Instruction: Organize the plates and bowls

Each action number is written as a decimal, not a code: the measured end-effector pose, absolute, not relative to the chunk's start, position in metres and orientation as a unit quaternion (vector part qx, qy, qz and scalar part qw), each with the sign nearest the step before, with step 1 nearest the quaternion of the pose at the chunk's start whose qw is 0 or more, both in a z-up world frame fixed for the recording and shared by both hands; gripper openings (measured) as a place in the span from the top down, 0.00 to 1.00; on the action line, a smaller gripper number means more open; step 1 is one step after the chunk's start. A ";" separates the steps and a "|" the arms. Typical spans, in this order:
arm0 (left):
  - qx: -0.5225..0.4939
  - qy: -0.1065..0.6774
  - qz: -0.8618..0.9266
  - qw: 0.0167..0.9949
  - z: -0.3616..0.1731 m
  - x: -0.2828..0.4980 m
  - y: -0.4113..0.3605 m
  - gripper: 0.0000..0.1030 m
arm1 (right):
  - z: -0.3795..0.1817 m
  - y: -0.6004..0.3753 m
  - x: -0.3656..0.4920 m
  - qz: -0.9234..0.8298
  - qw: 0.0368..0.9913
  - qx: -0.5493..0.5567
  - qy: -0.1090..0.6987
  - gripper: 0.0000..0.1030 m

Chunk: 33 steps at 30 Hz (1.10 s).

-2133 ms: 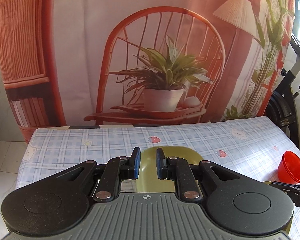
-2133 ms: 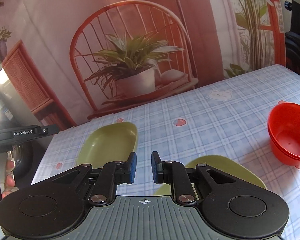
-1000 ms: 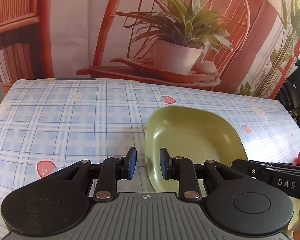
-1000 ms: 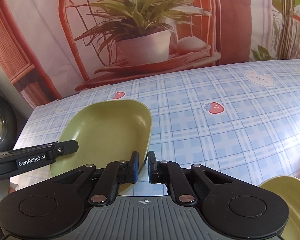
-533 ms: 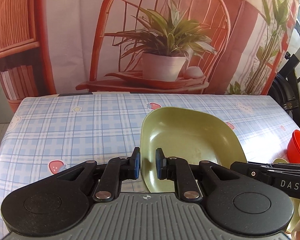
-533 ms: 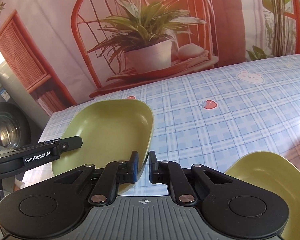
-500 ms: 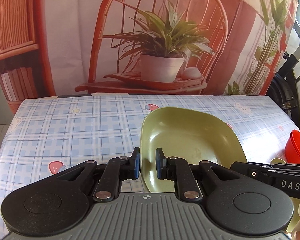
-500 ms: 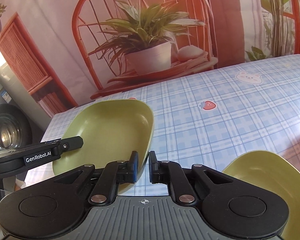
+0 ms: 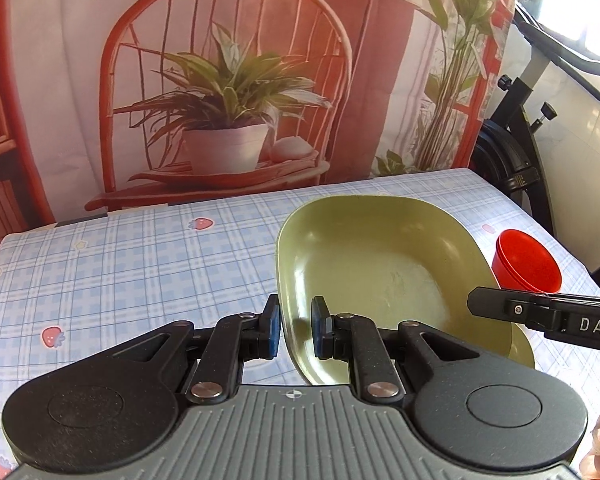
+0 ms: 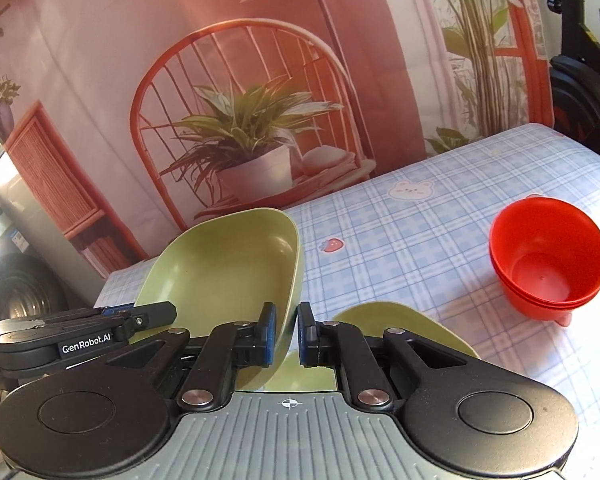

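Above the checked tablecloth [image 9: 140,248], a green plate [image 9: 380,272] is being held up by both grippers at once. The left gripper [image 9: 296,326] is clamping the plate's left rim, with one blue pad [image 9: 275,326] outside the rim and the other inside. In the right wrist view, the right gripper [image 10: 286,334] is pinching the opposite rim of the same plate [image 10: 224,272], its pads pressing on either side of the thin edge. The plate is sitting tilted in that view, its hollow facing up and toward the cameras.

Beneath the lifted plate, a second green plate [image 10: 404,328] is lying on the cloth, partly hidden behind the right gripper's fingers; in the left wrist view only a sliver of it [image 9: 524,350] is showing past the held plate's edge. Whether the two plates are touching cannot be told.

To the right, a stack of red bowls [image 10: 548,256] is standing on the cloth, apart from the plates, and it is also showing behind the held plate in the left wrist view [image 9: 528,266]. A printed backdrop [image 9: 228,80] of a chair and potted plant is hanging behind the table.
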<state>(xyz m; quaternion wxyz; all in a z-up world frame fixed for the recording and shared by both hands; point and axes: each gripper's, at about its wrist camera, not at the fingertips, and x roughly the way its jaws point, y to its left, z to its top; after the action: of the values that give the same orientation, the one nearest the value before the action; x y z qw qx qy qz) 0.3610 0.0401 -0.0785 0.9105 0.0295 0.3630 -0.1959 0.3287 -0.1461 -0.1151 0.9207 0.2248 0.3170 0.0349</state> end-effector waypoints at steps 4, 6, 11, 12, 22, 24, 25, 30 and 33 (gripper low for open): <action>0.039 0.368 -0.217 0.903 -0.085 0.350 0.017 0.84 | -0.121 -0.168 0.304 0.019 0.921 0.230 0.315 0.90; 0.044 0.371 -0.226 0.899 -0.089 0.345 0.006 0.84 | -0.126 -0.178 0.295 0.011 0.919 0.235 0.316 0.90; 0.057 0.380 -0.242 0.891 -0.099 0.336 -0.014 0.84 | -0.140 -0.198 0.275 -0.005 0.912 0.254 0.322 0.91; 0.061 0.381 -0.244 0.890 -0.101 0.337 -0.018 0.84 | -0.142 -0.200 0.272 -0.007 0.911 0.257 0.322 0.91; 0.079 0.393 -0.254 0.881 -0.109 0.335 -0.032 0.84 | -0.153 -0.209 0.249 0.006 0.900 0.275 0.337 0.87; 0.084 0.393 -0.254 0.880 -0.109 0.336 -0.036 0.84 | -0.154 -0.208 0.248 0.008 0.899 0.276 0.340 0.87; 0.086 0.393 -0.255 0.880 -0.110 0.337 -0.037 0.84 | -0.154 -0.208 0.247 0.008 0.898 0.276 0.342 0.86; 0.096 0.393 -0.256 0.878 -0.114 0.344 -0.042 0.84 | -0.155 -0.207 0.246 0.012 0.897 0.273 0.347 0.85; 0.094 0.396 -0.257 0.877 -0.117 0.350 -0.043 0.84 | -0.155 -0.206 0.246 0.015 0.896 0.270 0.351 0.84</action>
<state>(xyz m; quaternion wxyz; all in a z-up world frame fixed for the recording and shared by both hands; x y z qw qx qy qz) 0.3500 -0.0430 -0.1170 0.8767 0.0940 0.3959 -0.2566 0.2455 -0.2063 -0.1549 0.8965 0.2698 0.3512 0.0149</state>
